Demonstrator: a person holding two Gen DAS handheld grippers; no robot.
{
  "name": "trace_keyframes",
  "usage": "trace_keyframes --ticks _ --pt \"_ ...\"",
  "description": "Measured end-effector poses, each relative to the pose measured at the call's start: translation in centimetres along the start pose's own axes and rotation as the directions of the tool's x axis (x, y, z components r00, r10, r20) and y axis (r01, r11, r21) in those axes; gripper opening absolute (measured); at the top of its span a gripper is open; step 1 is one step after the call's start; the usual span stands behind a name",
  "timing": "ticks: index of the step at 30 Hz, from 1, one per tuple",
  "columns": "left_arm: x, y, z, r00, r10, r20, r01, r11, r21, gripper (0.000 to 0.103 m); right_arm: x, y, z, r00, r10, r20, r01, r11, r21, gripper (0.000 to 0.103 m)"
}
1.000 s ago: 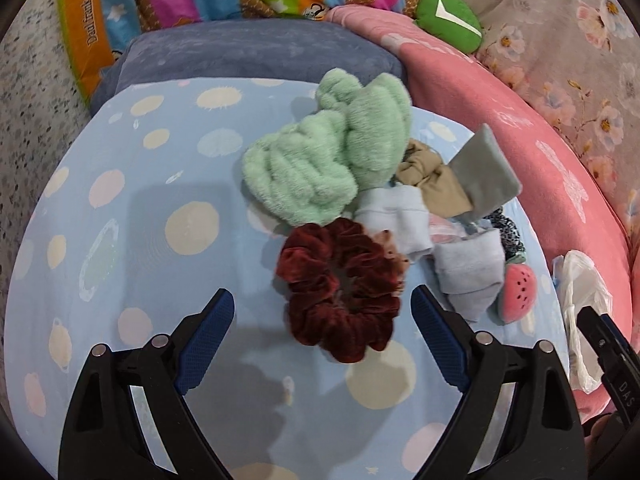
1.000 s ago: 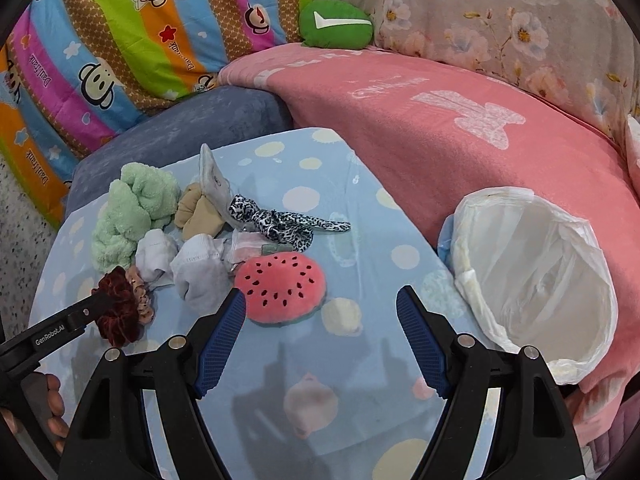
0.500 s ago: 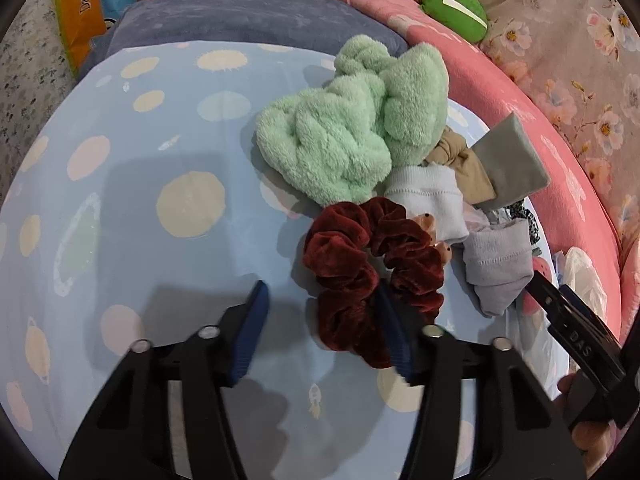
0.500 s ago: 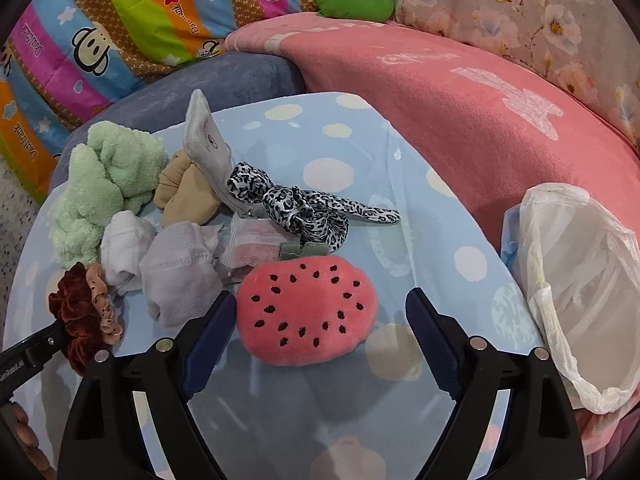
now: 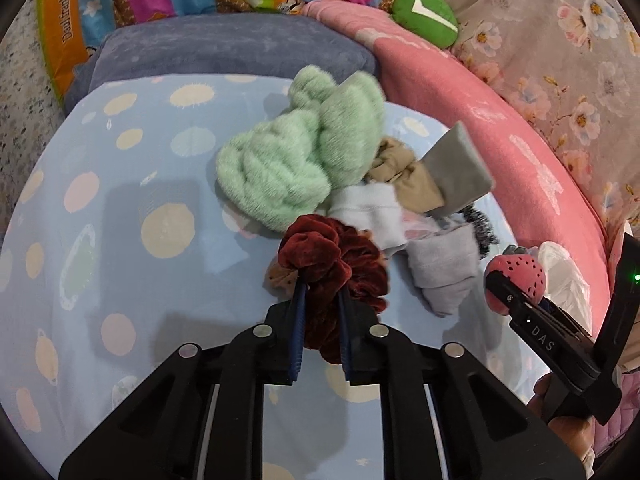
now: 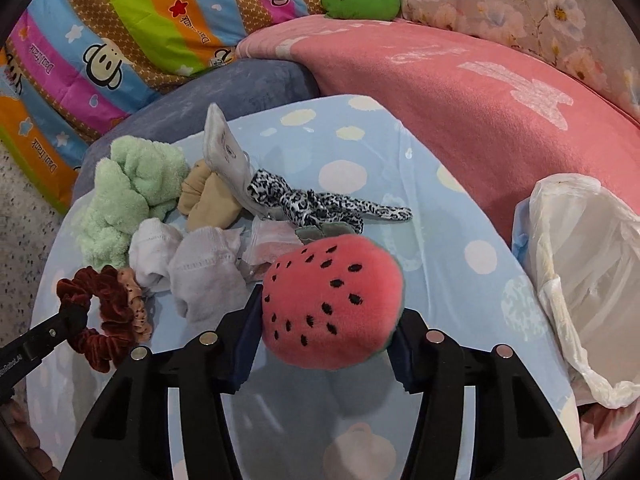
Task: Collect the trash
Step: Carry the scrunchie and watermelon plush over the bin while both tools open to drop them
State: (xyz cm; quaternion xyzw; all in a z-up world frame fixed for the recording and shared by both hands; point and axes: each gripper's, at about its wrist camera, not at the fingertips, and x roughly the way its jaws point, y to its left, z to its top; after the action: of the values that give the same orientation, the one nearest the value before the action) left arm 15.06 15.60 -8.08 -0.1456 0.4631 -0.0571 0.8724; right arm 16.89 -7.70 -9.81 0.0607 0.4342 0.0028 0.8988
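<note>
A white plastic bag (image 6: pixel 580 292) sits open-mouthed at the right edge of the spotted blue sheet (image 5: pixel 120 208), apparently ready to take the clutter. The right gripper (image 6: pixel 326 320) squeezes a watermelon plush (image 6: pixel 334 300), lifted just off the sheet near the bag. The left gripper (image 5: pixel 320 320) pinches a dark red scrunchie (image 5: pixel 336 272) at the pile's edge, likely bound for the bag too.

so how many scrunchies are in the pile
3 I can see: a dark red velvet scrunchie pinched in the left hand-held gripper, a small peach dotted scrunchie against it, and a tan scrunchie beside the green fluffy cloth. More may be buried.
</note>
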Motion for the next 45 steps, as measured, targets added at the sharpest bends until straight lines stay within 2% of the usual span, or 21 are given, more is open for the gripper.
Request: trace_keyframes --ticks 9,13,17,27,33,39,45 --pt "-4.4 -6.6 2.1 0.992 -0.07 0.109 0.058 0.992 0.114 0.013 -7.3 -2.5 2.2 0.993 -0.011 0.116 0.008 1.0 0.028 0.053" --pt "-6.3 -11.2 2.9 0.98 -0.121 0.157 0.09 0.977 0.191 0.013 -10.6 -4.3 3.1 0.985 -0.033 0.172 0.025 0.999 0.047 0.053" --pt "-7.8 -16.0 3.3 0.967 -0.188 0.173 0.139 0.955 0.263 0.013 -13.4 -7.0 3.7 0.974 -0.063 0.219 0.048 0.996 0.075 0.053" --pt "-8.5 -27.5 2.7 0.927 -0.361 0.098 0.299 0.872 0.388 0.013 -18.7 -15.7 3.9 0.943 -0.173 0.285 0.127 0.977 0.174 0.053" --pt "-7.5 -33.1 1.5 0.911 -0.411 0.033 0.357 0.826 0.435 0.013 -19.7 -20.4 3.1 0.933 -0.234 0.274 0.174 0.959 0.225 0.053" --pt "-6.2 -36.9 0.7 0.903 -0.43 -0.004 0.385 0.804 0.454 0.013 -19.9 -23.8 2.5 0.926 -0.273 0.259 0.204 0.942 0.266 0.054" --pt "-5.3 -38.8 0.4 0.898 -0.439 -0.029 0.401 0.79 0.463 0.014 -19.7 -25.5 2.0 0.925 -0.286 0.251 0.21 0.933 0.291 0.054"
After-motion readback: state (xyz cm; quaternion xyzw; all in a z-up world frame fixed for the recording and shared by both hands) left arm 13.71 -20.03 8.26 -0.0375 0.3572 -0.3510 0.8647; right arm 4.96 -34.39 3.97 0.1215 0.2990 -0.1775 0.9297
